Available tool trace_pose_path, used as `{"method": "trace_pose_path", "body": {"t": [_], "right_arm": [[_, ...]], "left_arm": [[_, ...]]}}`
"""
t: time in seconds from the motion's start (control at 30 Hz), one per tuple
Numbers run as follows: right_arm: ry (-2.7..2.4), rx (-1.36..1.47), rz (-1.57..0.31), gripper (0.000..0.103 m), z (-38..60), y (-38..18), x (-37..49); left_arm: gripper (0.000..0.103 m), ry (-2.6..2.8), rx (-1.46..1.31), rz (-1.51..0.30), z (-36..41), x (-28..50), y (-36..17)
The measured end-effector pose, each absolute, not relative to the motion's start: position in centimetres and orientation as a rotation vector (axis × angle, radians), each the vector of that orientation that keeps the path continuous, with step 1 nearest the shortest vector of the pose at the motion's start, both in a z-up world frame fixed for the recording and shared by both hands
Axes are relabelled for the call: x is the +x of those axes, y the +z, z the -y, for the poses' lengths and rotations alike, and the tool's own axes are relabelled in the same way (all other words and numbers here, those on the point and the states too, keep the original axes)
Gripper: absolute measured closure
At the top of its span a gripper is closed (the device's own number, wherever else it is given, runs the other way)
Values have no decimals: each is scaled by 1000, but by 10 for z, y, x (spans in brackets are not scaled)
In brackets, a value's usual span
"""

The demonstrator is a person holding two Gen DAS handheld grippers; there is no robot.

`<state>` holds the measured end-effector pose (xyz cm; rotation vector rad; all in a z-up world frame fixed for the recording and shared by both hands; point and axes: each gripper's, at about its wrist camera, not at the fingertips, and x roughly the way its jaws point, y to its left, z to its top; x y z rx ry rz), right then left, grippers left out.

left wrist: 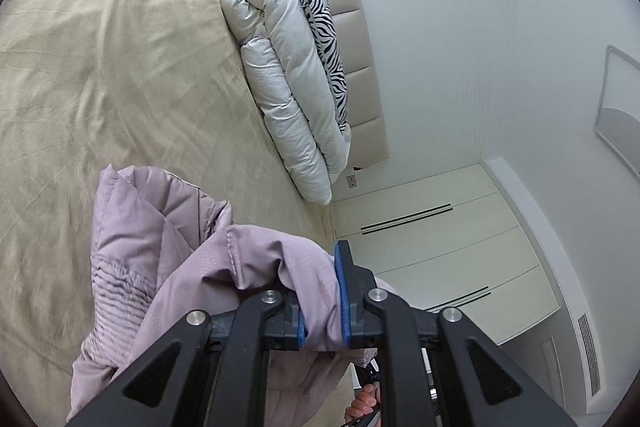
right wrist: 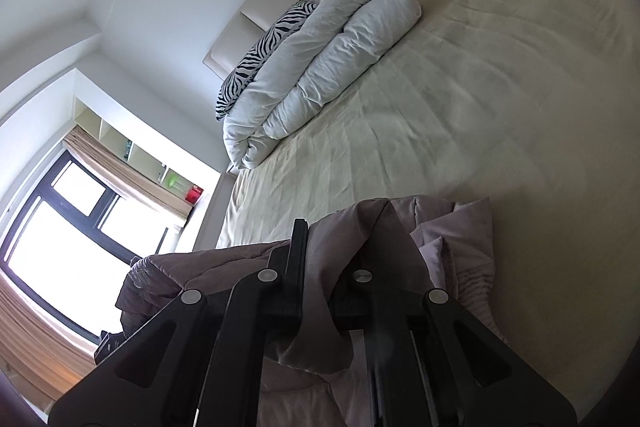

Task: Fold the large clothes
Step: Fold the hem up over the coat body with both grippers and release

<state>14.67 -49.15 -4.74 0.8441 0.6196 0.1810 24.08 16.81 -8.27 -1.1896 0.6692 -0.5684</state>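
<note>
A mauve padded jacket (left wrist: 168, 259) hangs bunched over the beige bed (left wrist: 100, 67). In the left wrist view my left gripper (left wrist: 324, 291) is shut on a thick fold of it; the cloth fills the gap between the blue pads (left wrist: 343, 291) and covers the left finger. In the right wrist view the same jacket (right wrist: 452, 251) drapes over my right gripper (right wrist: 332, 267), which is shut on another fold; cloth hides its right finger. The jacket's elastic cuffs (left wrist: 116, 287) show at the side. Most of the garment hangs below both cameras, out of sight.
A rolled white duvet (left wrist: 288, 87) and a zebra-print pillow (left wrist: 328, 51) lie against the padded headboard (left wrist: 360, 27). White wardrobe doors (left wrist: 440, 247) stand past the bed's corner. A window with tan curtains (right wrist: 60, 247) fills the right view's lower left. A person's fingers (left wrist: 364, 403) show below.
</note>
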Motion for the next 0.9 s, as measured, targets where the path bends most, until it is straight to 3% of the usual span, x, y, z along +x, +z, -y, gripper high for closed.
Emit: {"method": "trace_pose_path", "body": {"t": [0.17, 0.3, 0.43, 0.57, 0.6, 0.63, 0.7, 0.77, 0.9], "right_arm": [[136, 899, -733, 96, 497, -106, 214], [131, 957, -821, 92, 500, -160, 244], [161, 1024, -859, 86, 504, -196, 267], [221, 1105, -835, 79, 511, -206, 272], [234, 1117, -825, 76, 512, -207, 272], [244, 1122, -815, 72, 514, -206, 271], [277, 1135, -785, 51, 517, -199, 260], [298, 1131, -732, 8, 518, -185, 245], [250, 1013, -744, 3, 511, -154, 220]], "left_arm": [[86, -469, -1193, -761, -163, 292, -127], [70, -408, -1211, -825, -161, 320, -161], [47, -398, -1190, -839, -155, 329, -169], [10, -337, -1148, -791, -162, 319, -161], [9, -325, -1147, -779, -165, 314, -159], [9, -315, -1143, -777, -168, 310, -156], [9, -308, -1106, -758, -169, 299, -145], [9, -307, -1006, -745, -161, 289, -127], [10, -367, -746, -720, -117, 267, -88]]}}
